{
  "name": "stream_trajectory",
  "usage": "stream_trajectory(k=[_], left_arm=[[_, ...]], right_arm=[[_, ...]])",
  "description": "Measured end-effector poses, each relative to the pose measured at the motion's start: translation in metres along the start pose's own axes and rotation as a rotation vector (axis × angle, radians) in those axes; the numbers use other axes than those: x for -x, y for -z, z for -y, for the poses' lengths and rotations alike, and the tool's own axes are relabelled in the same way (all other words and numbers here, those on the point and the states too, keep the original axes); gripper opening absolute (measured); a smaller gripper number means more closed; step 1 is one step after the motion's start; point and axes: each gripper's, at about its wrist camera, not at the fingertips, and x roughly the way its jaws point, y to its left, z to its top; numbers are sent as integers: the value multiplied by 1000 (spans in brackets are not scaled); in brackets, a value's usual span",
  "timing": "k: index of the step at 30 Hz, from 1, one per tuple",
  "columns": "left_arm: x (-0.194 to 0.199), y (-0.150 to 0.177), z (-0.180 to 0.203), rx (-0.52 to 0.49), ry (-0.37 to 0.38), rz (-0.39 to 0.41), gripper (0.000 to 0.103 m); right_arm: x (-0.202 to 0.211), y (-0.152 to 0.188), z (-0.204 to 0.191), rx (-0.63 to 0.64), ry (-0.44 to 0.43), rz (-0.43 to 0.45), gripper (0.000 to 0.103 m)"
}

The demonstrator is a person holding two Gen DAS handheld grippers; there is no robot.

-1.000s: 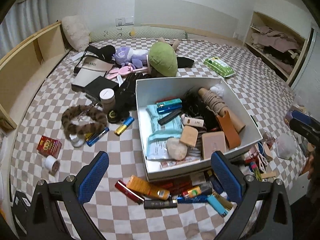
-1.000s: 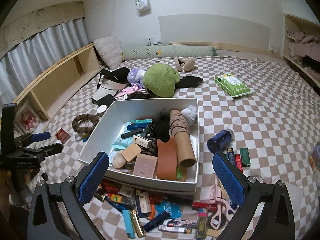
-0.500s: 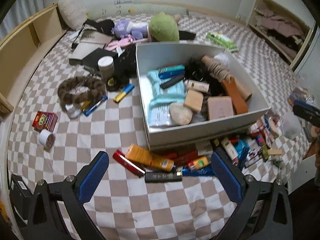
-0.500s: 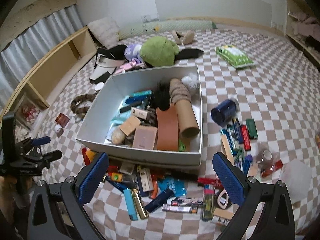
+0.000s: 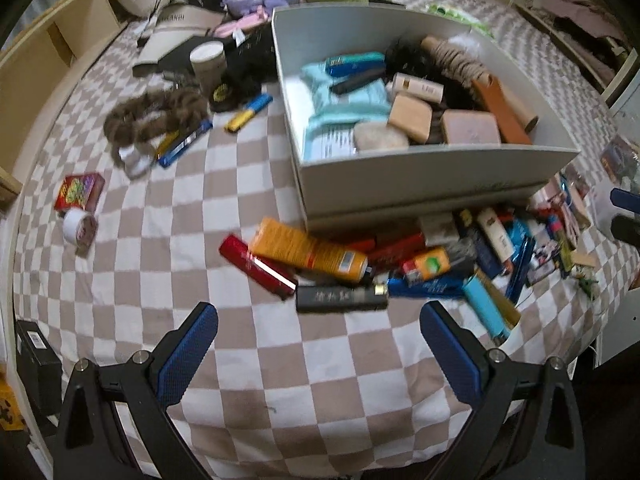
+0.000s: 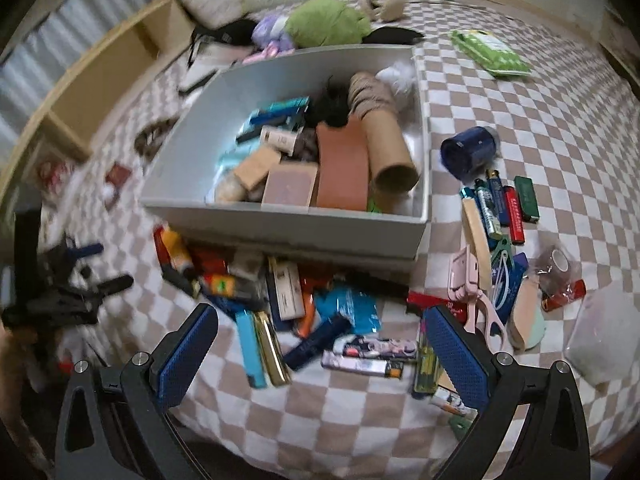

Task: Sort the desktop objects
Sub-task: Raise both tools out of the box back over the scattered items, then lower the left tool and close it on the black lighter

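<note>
Checkered bedding (image 5: 168,216) spreads beneath me, and on it a grey box (image 5: 420,176) stuffed with odds and ends. My left gripper (image 5: 318,354) hangs spread and empty over the near cloth — an orange tube (image 5: 308,250) and a black tube (image 5: 342,298) lie just beyond. My right gripper (image 6: 320,358) is spread too, above scattered lighters (image 6: 362,366).
</note>
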Motion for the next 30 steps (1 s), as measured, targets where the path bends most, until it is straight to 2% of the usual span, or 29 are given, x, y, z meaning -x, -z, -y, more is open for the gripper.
stream_trajectory(k=[6, 11, 13, 18, 21, 24, 30], left_arm=[[-26, 10, -7, 32, -19, -77, 101], [-49, 9, -10, 69, -19, -117, 100], [-56, 7, -6, 62, -18, -126, 96], [-68, 5, 10, -3, -12, -148, 94], [-76, 5, 17, -28, 13, -184, 78], [-81, 6, 20, -28, 18, -208, 77], [-90, 2, 18, 34, 41, -239, 77]], right_arm=[[-11, 19, -10, 87, 12, -52, 103], [-17, 25, -12, 96, -9, -86, 103], [-19, 26, -12, 106, -8, -94, 103], [-25, 27, -10, 96, -35, -125, 103], [-27, 27, -9, 92, -42, -133, 103], [-27, 26, -8, 87, -51, -140, 103], [-31, 25, -8, 105, -53, -148, 103]])
